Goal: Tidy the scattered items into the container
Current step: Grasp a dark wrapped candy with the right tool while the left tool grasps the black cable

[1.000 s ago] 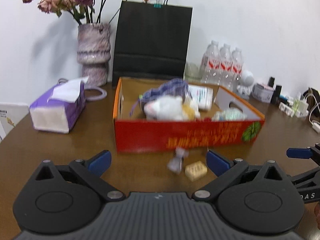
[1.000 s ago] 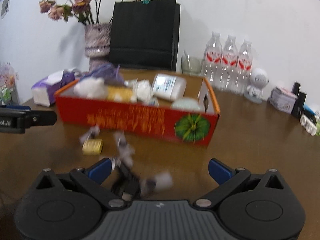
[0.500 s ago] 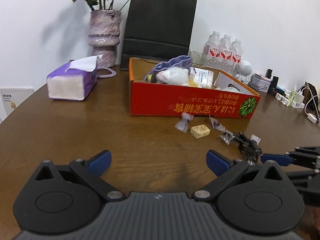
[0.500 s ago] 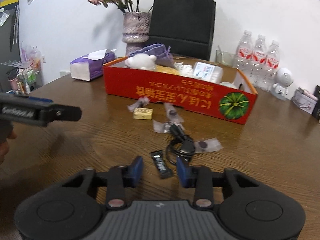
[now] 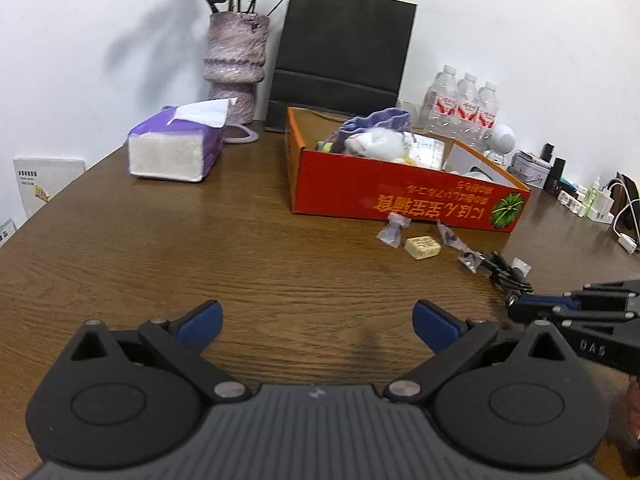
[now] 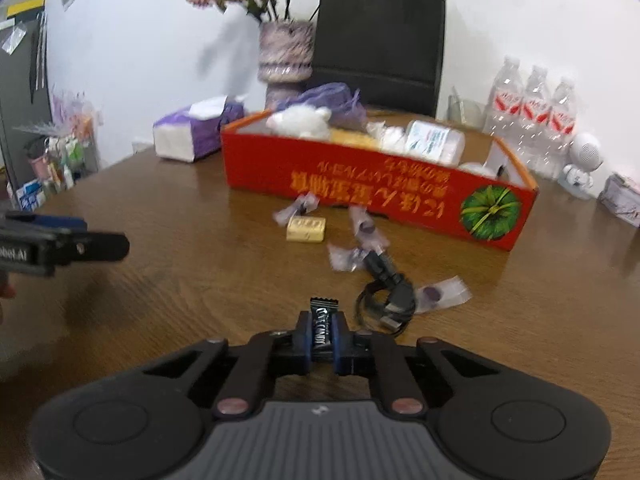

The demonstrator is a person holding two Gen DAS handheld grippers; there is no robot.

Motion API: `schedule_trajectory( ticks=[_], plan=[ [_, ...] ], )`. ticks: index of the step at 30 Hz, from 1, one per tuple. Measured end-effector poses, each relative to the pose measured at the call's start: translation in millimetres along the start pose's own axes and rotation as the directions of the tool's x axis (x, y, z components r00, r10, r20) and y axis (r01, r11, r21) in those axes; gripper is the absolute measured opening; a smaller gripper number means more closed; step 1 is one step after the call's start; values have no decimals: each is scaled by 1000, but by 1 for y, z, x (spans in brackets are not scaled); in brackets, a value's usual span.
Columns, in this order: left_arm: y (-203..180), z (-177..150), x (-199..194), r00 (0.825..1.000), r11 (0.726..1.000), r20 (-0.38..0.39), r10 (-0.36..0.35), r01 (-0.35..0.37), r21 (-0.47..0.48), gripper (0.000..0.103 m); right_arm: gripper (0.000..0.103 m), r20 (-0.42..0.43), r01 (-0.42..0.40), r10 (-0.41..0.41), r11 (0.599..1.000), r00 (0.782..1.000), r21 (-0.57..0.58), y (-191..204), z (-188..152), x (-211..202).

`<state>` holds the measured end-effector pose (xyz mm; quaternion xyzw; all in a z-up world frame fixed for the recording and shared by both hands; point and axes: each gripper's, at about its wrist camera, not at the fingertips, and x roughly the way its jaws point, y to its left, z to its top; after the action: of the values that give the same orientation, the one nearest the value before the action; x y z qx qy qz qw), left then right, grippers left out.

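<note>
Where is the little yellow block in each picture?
Left wrist view: the yellow block lies right of middle, on the table in front of the red box.
Right wrist view: the yellow block lies just left of middle.
Shared landmark: the red box, directly behind the block.

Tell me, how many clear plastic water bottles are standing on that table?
3. The clear plastic water bottles with red labels stand side by side at the back by the wall, right of the black paper bag: left, middle, right. More may hide behind.
</note>
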<state>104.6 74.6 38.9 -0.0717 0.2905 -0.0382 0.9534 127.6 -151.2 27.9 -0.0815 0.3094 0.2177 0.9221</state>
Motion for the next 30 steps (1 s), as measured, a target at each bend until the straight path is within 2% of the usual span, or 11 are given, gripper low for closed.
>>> schedule_trajectory(
  ticks=[5,10,15,19,25,30],
  plan=[
    [-25,7,6,999,999,-3,-38,38,21,103,9,55,40,-42,999,998,35,-23,5,-17],
    [-67,10,22,996,994,-33,-85,87,63,103,9,52,92,-97,992,994,87,-58,3,-20],
    [-107,13,45,991,992,-67,-113,116,53,103,9,41,109,-113,990,993,88,-86,-2,-20],
    [-138,18,61,992,992,-76,-104,109,63,103,9,35,108,-111,991,993,79,-102,-4,-20],
    [-169,18,84,995,995,-87,-54,61,80,102,9,24,84,-85,996,996,20,-121,4,-17],
    [-176,17,96,995,998,-94,-16,21,60,88,9,7,53,-53,998,999,-15,-125,6,-8]
  ],
)
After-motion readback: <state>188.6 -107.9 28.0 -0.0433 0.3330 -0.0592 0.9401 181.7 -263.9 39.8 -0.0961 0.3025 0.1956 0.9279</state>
